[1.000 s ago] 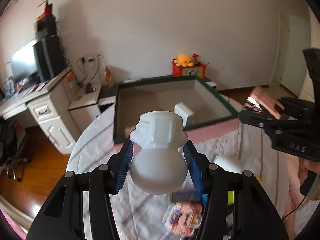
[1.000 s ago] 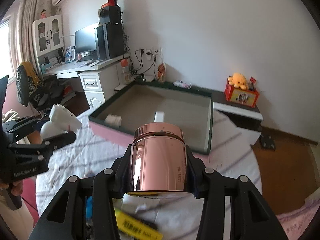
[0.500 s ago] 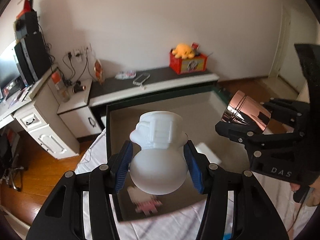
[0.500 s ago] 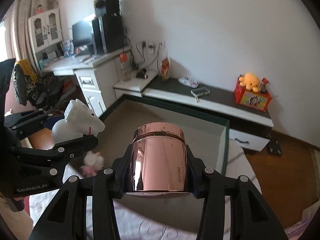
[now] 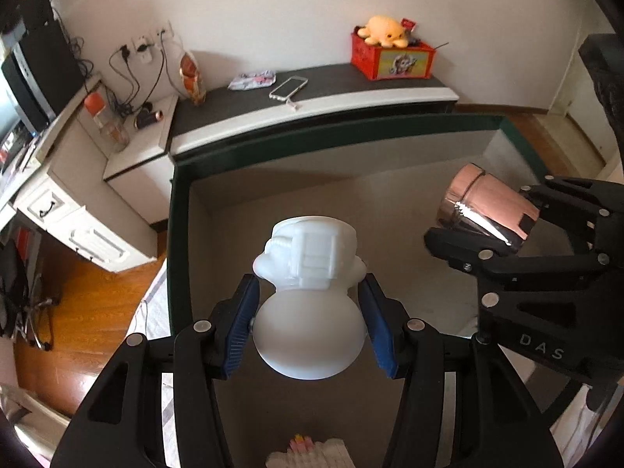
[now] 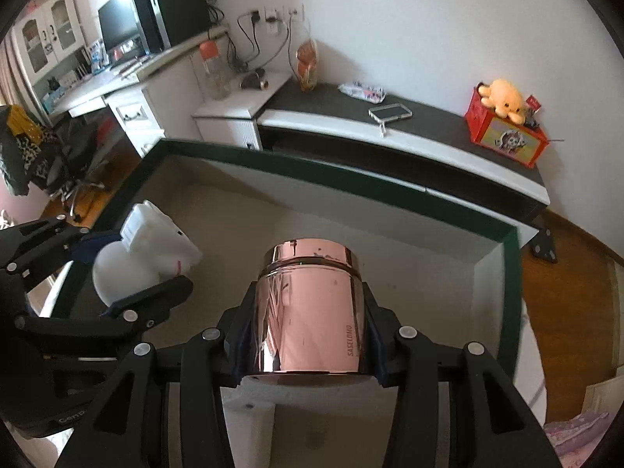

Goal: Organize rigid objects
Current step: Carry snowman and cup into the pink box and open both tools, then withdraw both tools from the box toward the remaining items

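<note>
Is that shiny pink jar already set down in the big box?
No. The shiny pink jar hangs clamped in the right gripper above the box floor.

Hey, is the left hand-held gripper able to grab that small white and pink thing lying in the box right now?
Probably not: the left hand-held gripper is already shut on the white figurine, so nothing else fits between its pads. The white and pink thing lies just below it in the green-rimmed box.
</note>
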Available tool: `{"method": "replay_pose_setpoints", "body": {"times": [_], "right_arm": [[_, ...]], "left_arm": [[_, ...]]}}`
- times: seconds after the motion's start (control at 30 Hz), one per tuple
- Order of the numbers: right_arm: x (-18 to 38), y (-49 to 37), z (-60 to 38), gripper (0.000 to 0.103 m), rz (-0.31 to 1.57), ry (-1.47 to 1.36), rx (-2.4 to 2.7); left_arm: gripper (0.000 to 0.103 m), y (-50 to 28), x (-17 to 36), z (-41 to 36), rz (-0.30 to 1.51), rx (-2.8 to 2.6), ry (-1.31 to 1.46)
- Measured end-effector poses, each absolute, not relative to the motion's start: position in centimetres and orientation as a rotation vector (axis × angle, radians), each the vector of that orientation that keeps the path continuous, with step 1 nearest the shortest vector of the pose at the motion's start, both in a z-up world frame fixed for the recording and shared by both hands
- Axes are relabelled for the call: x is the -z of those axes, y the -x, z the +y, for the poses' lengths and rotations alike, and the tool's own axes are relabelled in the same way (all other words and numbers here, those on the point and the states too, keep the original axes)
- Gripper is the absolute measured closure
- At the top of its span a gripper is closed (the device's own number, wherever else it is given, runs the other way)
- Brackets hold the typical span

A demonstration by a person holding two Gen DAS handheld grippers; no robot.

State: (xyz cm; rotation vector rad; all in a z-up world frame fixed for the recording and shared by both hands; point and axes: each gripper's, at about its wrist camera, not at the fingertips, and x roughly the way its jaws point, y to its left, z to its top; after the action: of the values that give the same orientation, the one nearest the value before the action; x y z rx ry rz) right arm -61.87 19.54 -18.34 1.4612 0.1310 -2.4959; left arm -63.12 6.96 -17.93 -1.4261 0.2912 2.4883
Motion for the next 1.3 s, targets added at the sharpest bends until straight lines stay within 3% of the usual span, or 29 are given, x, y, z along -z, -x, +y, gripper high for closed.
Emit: {"method": "replay_pose_setpoints", "body": {"times": [0.13, 0.23, 0.3, 0.37, 0.47, 0.63, 0.7, 0.97, 1.3], "right_arm": [[17.7, 61.6, 19.6, 0.055, 0.159, -1.444, 2.52], [17.0, 61.2, 19.5, 0.051, 0.17, -1.42, 2.567], [16.2, 60.7, 20.1, 0.032, 0.159, -1.384, 2.615], [15.0, 60.0, 20.7, 0.022, 0.121, -1.335, 2.646], [13.0, 57.7, 21.7, 0.022, 0.045, -1.254, 2.657], [9.0, 52.0, 21.6, 0.015, 0.045, -1.059, 2.697], [7.5, 49.0, 21.4, 0.0, 0.062, -0.967, 2.728], [3.8, 37.4, 21.2, 0.0, 0.12, -0.723, 2.812], [3.6, 25.6, 23.1, 0.0, 0.081, -0.577, 2.942]], "left_arm": [[0.044, 62.8, 17.4, 7.1, 0.316, -2.534, 1.397], [0.031, 62.0, 16.5, 6.7, 0.325, -2.598, 1.366], [0.019, 61.3, 15.6, 6.0, 0.31, -2.64, 1.334], [0.011, 60.0, 14.4, 5.2, 0.284, -2.676, 1.283], [0.001, 57.3, 12.2, 4.4, 0.286, -2.759, 1.185], [0.0, 50.8, 8.5, 3.1, 0.299, -2.858, 0.982], [0.0, 48.3, 7.5, 2.7, 0.292, -2.893, 0.927], [0.0, 36.6, 5.0, 1.0, 0.211, -2.954, 0.725], [0.0, 24.5, 5.4, 0.3, 0.145, -3.017, 0.628]]}}
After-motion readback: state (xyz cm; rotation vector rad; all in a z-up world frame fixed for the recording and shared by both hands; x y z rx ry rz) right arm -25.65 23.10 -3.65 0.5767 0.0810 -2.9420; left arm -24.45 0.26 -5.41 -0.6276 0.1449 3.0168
